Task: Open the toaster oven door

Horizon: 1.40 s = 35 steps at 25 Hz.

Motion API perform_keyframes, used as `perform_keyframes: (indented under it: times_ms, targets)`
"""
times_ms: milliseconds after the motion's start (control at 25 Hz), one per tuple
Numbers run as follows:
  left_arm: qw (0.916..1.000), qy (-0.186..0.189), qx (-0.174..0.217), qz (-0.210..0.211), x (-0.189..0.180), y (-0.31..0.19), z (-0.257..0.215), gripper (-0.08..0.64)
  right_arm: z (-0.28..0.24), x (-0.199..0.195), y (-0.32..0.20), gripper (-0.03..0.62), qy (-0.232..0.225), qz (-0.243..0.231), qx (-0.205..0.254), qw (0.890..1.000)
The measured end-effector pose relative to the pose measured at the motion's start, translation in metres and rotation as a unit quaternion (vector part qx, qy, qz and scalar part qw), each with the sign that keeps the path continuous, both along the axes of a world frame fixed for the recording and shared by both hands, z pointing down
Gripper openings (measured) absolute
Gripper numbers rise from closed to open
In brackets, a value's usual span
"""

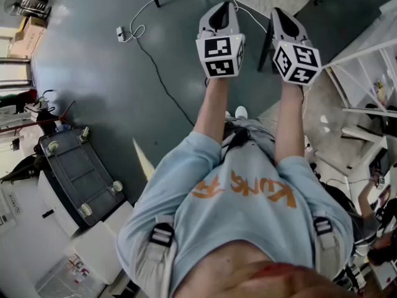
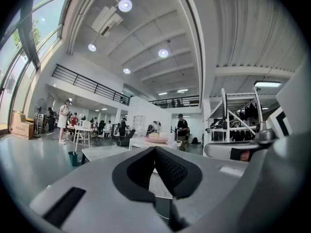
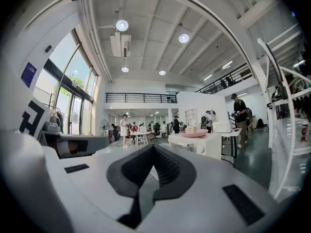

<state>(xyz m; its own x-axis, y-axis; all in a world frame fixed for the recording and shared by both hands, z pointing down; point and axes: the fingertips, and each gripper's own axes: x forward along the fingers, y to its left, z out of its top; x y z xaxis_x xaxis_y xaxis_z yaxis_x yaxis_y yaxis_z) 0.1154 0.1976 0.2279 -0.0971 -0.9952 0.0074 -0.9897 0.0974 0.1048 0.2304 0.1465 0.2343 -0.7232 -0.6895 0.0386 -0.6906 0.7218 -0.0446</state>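
Observation:
Both grippers are held out level in front of the person, side by side over the grey floor. My left gripper (image 1: 221,12) (image 2: 155,150) is shut, its black pads meeting with nothing between them. My right gripper (image 1: 284,16) (image 3: 154,147) is shut and empty too. In the right gripper view, a white boxy appliance with a knob, likely the toaster oven (image 3: 193,146), stands on a white table some way ahead, with a pink plate (image 3: 194,133) on top. The left gripper view shows the same pink plate (image 2: 158,139) on a white table (image 2: 141,143). Neither gripper is near it.
A black cable (image 1: 156,67) and a white adapter (image 1: 121,34) lie on the floor ahead. A grey cart with casters (image 1: 77,172) sits at the left. A white shelf rack (image 1: 366,85) stands at the right. Several people and tables fill the far hall.

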Motion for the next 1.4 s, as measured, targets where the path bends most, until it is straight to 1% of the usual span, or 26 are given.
perform_keyframes:
  times_ms: [200,280,360,440,520,800,1080,1280,1400]
  targets:
    - [1.0000,-0.001,-0.001,-0.001,0.002,-0.001,-0.002,0.002,-0.002,0.002,-0.001,-0.002,0.002,-0.006,0.002,1.000]
    - [1.0000,-0.003,0.002,0.000,0.003,-0.004,-0.005,0.002,-0.006,0.002,-0.003,-0.003,-0.005,-0.008,0.006,1.000]
    - [1.0000,-0.004,0.004,0.001,0.006,-0.008,-0.006,0.002,-0.008,0.008,-0.009,-0.003,-0.013,0.007,0.007,1.000]
    - [1.0000,-0.004,0.006,0.002,0.009,-0.012,-0.006,0.002,-0.007,0.015,-0.018,-0.002,-0.005,0.024,0.004,1.000]
    - [1.0000,-0.005,0.007,0.001,0.009,-0.016,-0.008,0.002,-0.008,0.018,-0.026,-0.002,-0.002,0.032,0.005,0.999]
    - [0.9999,-0.009,0.008,-0.009,0.005,-0.028,-0.010,0.002,-0.025,0.019,-0.040,-0.002,-0.007,0.024,0.019,1.000]
    - [0.9992,-0.018,0.034,-0.012,0.017,-0.038,-0.030,0.002,-0.039,0.030,-0.057,-0.002,-0.016,0.011,0.037,0.999]
    - [0.9975,-0.014,0.064,-0.027,0.004,-0.032,-0.054,0.002,-0.051,0.029,-0.058,-0.002,-0.022,0.000,0.051,0.998]
    - [0.9972,-0.016,0.064,-0.036,0.000,-0.035,-0.053,0.002,-0.060,0.029,-0.063,-0.002,-0.028,-0.004,0.062,0.998]
